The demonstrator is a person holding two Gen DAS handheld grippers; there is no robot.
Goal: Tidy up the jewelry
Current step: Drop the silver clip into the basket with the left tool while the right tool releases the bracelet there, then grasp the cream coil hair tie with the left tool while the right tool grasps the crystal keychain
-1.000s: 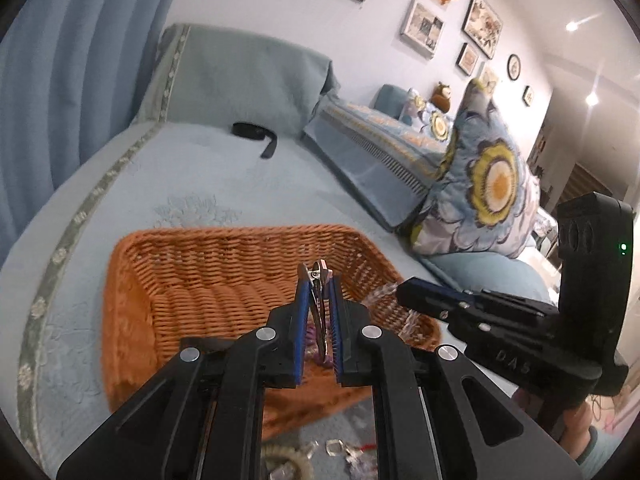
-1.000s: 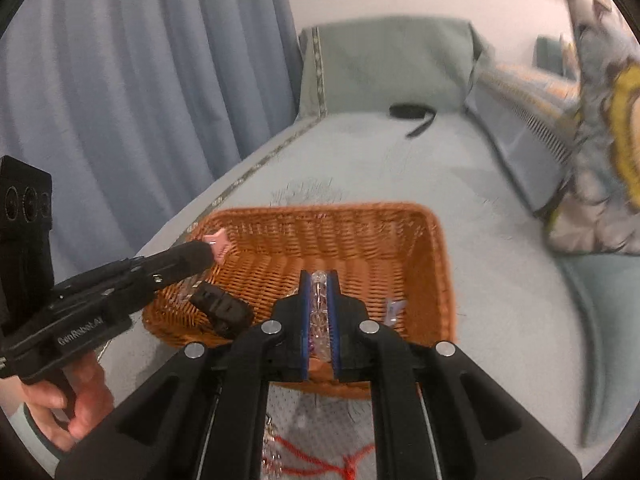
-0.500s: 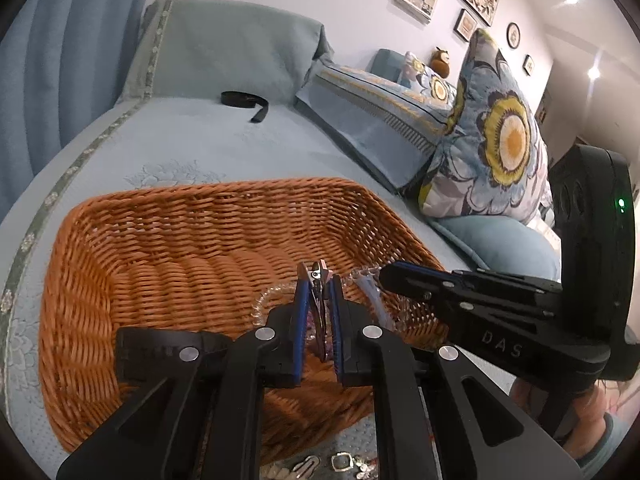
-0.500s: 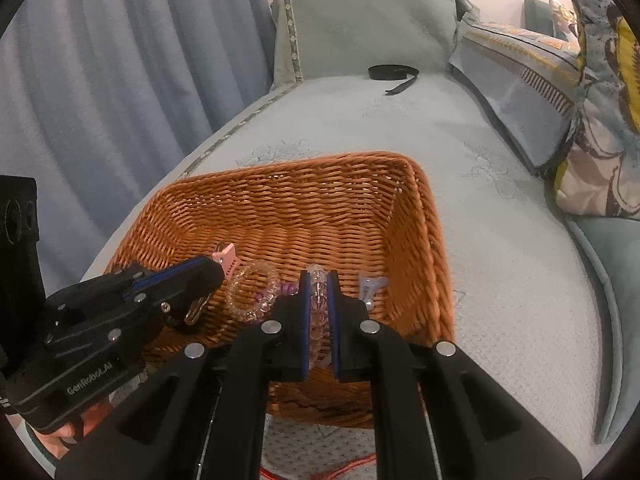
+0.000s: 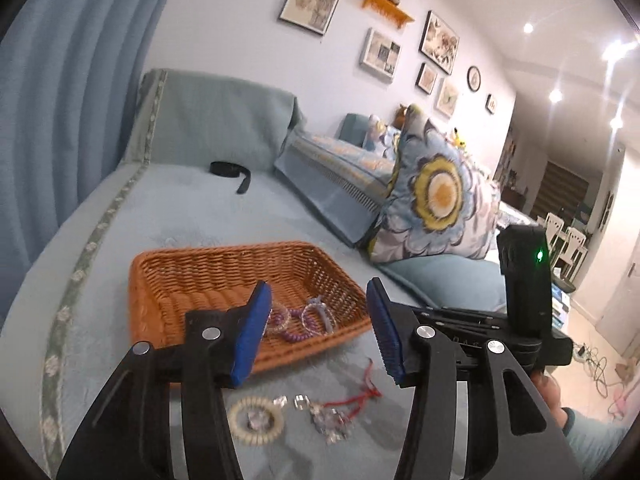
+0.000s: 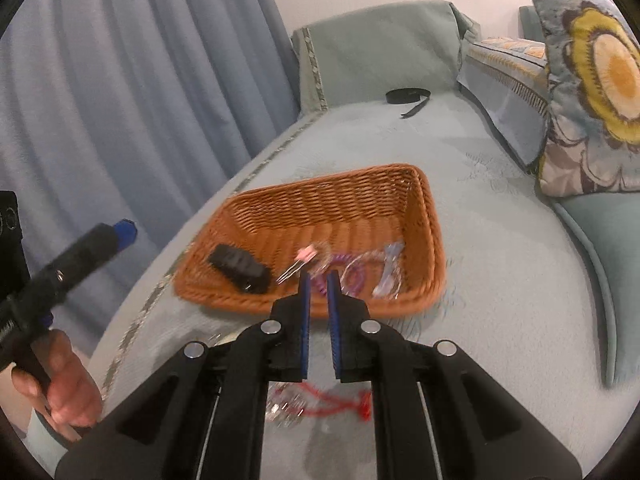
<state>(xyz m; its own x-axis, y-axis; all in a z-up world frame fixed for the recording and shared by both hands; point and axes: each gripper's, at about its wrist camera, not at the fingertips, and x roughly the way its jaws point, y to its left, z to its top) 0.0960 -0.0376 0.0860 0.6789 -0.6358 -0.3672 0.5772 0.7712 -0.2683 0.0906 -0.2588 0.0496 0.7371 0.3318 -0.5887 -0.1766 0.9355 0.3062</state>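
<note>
On the pale blue-green sofa seat [image 6: 500, 280], the orange wicker basket [image 6: 360, 200] is the landmark. Beyond it, against the backrest, lies a black strap [image 6: 406, 98]; to its right leans a floral cushion [image 6: 592, 80].

Nearer the cameras than the basket, the left gripper [image 5: 320, 320] has just been opening: its blue pads stand well apart, with nothing between them. The right gripper [image 6: 318, 292], also on the near side, has just parted its jaws a little, leaving a narrow gap that holds nothing.

Inside the basket, near its front wall, lie a black clip [image 6: 240, 266], a pink-tipped hair clip [image 6: 298, 264], a purple coil tie [image 6: 340, 266] and clear beaded bracelets [image 6: 384, 268].

In front of the basket, on the seat, rest a cream coil tie [image 5: 256, 420], small silvery pieces [image 5: 324, 420] and a red cord [image 5: 360, 394].
</note>
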